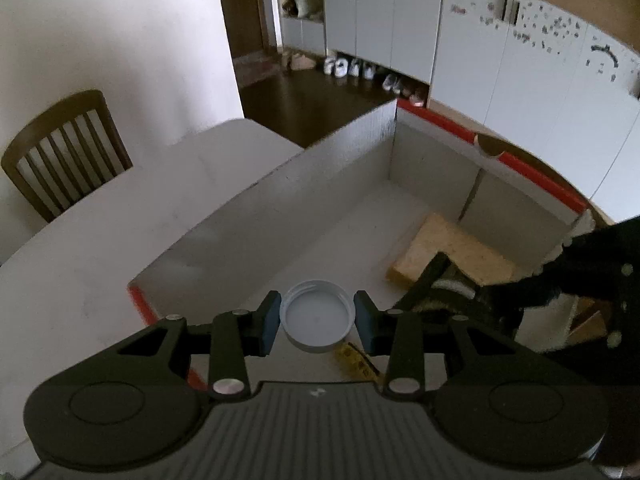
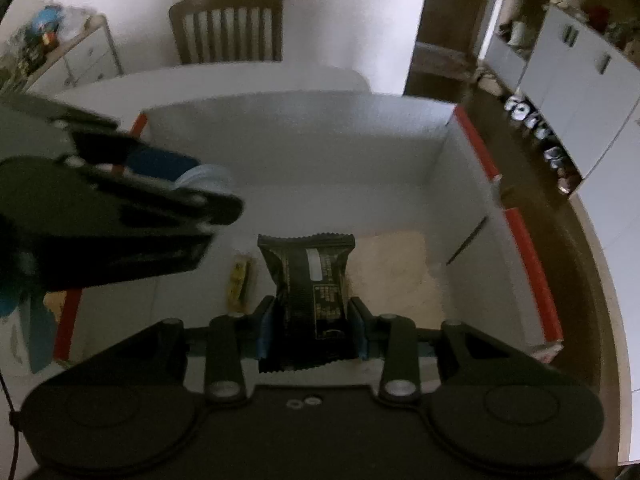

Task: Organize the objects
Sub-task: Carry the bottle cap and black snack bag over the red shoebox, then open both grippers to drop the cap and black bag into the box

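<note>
My left gripper (image 1: pixel 318 322) is shut on a white plastic lid (image 1: pixel 318 320), held hollow side up above the near end of a white box with red edges (image 1: pixel 352 148). My right gripper (image 2: pixel 312 330) is shut on a black snack packet (image 2: pixel 310 284) and holds it over the box floor (image 2: pixel 332 204). A yellow sponge (image 1: pixel 452 254) lies flat in the box's right part and also shows in the right wrist view (image 2: pixel 394 276). A small yellow packet (image 2: pixel 239 280) lies on the box floor left of the black packet. The left gripper (image 2: pixel 188 184) with the lid shows in the right wrist view.
The box stands on a white table (image 1: pixel 100 248). A wooden chair (image 1: pixel 64 152) stands at the table's far side by the wall. White cabinets (image 1: pixel 500 72) with shoes (image 1: pixel 352 68) beneath line the far wall. A cluttered drawer unit (image 2: pixel 68 52) stands at the left.
</note>
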`<action>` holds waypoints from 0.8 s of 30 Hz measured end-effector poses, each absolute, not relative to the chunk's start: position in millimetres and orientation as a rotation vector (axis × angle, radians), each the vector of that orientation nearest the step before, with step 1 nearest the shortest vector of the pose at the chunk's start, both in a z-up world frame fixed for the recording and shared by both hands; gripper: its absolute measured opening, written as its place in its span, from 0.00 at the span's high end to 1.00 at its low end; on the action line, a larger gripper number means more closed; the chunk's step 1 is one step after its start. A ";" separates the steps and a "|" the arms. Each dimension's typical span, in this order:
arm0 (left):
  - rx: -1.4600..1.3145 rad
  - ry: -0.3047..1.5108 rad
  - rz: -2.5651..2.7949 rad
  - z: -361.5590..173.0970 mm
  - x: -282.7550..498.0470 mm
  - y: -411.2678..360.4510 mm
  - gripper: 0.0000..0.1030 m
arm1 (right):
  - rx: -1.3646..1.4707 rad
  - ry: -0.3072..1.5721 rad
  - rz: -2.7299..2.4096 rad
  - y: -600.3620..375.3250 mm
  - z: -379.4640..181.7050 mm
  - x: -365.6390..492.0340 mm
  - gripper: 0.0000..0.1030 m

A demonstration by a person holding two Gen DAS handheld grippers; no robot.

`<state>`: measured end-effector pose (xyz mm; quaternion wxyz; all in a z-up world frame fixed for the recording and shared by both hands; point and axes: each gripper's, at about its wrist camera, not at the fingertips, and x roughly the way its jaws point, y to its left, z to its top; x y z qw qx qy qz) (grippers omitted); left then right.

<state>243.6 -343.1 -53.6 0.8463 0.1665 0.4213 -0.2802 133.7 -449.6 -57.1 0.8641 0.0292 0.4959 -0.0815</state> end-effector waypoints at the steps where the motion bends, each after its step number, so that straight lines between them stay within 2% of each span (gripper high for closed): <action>1: 0.350 0.898 -0.589 -55.8 246.3 -346.8 0.63 | 0.055 1.048 -0.169 -449.8 -59.4 135.4 0.64; 15: 0.400 1.036 -0.560 -83.4 271.3 -386.2 0.63 | 0.063 1.178 -0.162 -455.7 -91.4 150.6 0.65; 24: 0.402 1.141 -0.543 -100.3 283.0 -392.2 0.63 | 0.074 1.199 -0.150 -456.4 -100.5 150.8 0.63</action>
